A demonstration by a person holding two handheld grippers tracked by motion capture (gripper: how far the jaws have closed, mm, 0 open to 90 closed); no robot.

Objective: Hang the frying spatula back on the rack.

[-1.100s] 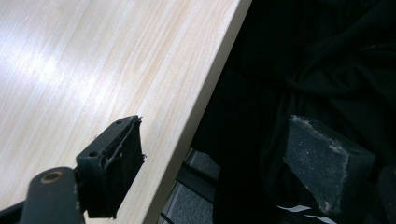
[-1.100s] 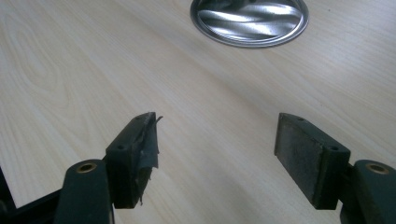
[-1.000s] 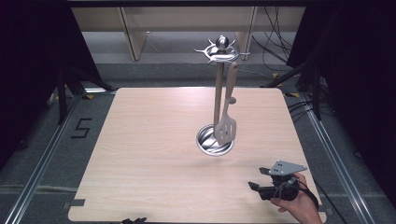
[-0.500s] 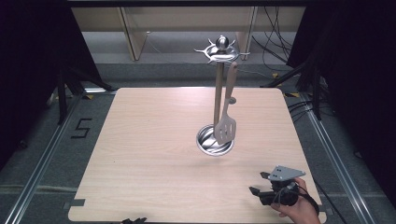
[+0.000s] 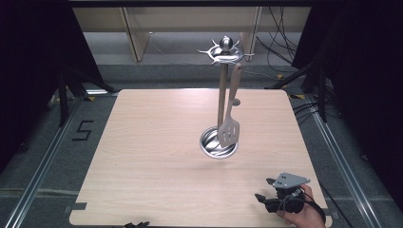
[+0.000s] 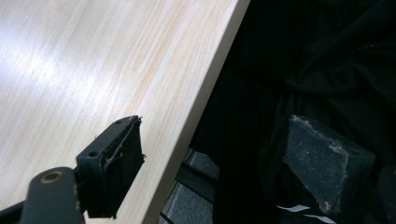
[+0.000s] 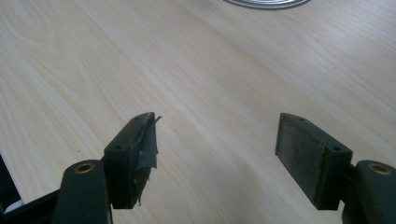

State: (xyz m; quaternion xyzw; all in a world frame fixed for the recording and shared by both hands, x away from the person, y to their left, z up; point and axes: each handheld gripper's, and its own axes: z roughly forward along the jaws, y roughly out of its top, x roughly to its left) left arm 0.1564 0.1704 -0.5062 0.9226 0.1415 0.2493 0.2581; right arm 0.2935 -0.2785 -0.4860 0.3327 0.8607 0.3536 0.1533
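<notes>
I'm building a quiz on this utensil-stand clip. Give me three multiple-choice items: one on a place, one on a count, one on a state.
1. Where does the slotted spatula hang?
A. on the stand's hook ring
B. flat on the table
C. in the right gripper

2. How many utensils hang on the stand?
A. none
B. one
C. three

3. How do the right gripper's jaws stand?
A. shut on the spatula
B. shut on nothing
C. open, with nothing between them

Answers: 1 A, its handle hooks at the top ring. 2 B, the spatula hangs alone. 3 C, bare table shows between the pads.
</notes>
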